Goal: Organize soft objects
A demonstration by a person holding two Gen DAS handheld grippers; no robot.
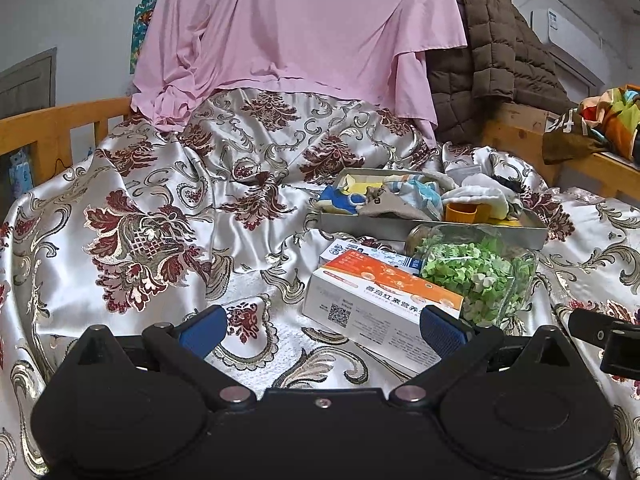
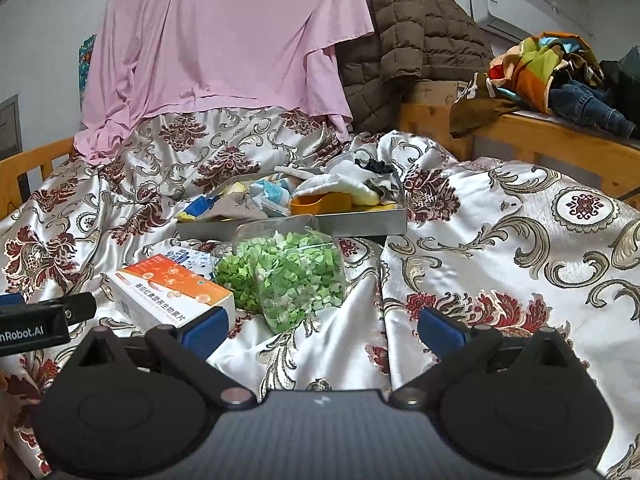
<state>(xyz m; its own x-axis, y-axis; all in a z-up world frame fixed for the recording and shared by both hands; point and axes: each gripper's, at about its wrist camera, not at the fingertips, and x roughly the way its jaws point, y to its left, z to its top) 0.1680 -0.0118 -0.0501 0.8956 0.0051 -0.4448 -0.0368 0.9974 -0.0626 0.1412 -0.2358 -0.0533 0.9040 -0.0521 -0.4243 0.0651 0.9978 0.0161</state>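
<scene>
Only the right wrist view shows jeans [image 2: 588, 104] far ahead to the right. Both the left gripper [image 1: 324, 330] and right gripper [image 2: 322, 328] stand apart, empty. Ahead, the metal tray [image 1: 400, 227] holds socks [image 1: 476, 196] and an orange cup [image 1: 462, 213]; before it lies a bag of green pieces [image 2: 288, 280].
</scene>
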